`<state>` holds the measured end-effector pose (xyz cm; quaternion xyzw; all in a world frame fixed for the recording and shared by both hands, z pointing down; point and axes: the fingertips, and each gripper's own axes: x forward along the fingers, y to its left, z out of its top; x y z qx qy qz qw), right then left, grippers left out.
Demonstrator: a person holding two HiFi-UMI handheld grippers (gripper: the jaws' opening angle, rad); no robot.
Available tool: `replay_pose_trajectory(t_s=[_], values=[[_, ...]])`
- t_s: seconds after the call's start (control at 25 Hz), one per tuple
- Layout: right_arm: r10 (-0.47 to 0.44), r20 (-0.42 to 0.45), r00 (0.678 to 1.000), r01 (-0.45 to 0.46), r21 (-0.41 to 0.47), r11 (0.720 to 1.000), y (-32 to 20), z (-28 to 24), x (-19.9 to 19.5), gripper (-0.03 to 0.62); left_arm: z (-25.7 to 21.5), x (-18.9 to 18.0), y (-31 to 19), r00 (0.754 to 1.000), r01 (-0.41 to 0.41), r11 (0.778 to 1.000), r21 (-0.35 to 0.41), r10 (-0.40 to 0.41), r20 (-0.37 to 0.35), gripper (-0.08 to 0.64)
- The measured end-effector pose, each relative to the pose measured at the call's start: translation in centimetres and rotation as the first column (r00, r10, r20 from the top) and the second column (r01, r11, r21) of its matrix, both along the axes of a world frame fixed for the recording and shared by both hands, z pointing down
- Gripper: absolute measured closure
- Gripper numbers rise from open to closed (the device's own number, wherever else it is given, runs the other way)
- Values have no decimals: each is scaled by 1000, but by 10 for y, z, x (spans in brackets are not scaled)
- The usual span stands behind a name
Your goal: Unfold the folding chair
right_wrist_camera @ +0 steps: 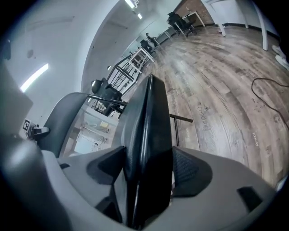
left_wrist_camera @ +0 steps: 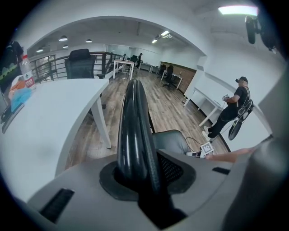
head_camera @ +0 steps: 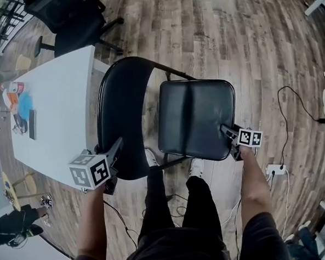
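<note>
A black folding chair stands in front of me on the wood floor. Its rounded backrest [head_camera: 123,118] is on the left and its padded seat [head_camera: 197,119] on the right, tipped up toward me. My left gripper [head_camera: 115,151] is shut on the backrest's lower edge. In the left gripper view the backrest [left_wrist_camera: 133,131] runs upright between the pads of the left gripper [left_wrist_camera: 140,176]. My right gripper [head_camera: 228,132] is shut on the seat's near right corner. In the right gripper view the seat edge [right_wrist_camera: 149,135] fills the gap of the right gripper [right_wrist_camera: 146,171].
A white table [head_camera: 56,105] stands close on the left, with small items [head_camera: 21,105] at its far end. A black office chair [head_camera: 73,22] is behind it. A power strip and cables [head_camera: 275,169] lie on the floor at right. Another person [left_wrist_camera: 232,113] stands farther off.
</note>
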<state>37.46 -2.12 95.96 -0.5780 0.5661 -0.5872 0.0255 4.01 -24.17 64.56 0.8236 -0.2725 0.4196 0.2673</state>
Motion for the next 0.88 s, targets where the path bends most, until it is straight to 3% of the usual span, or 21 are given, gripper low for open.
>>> replay_pose_trajectory(t_s=[0.44,0.72,0.88], values=[[0,110,994,4,-36,999,34,70,46,273,41,40,24,1000,-6,1000,-25,5,-12,453],[-13,201,979,17,-13,1000,39,96,47,264,54,46,25,1000,-9,999,-41,8,-19,449],[-70,170,983,70,2,998,39,92,52,262,55,47,24,999,-12,999,-31,11,-43,449]])
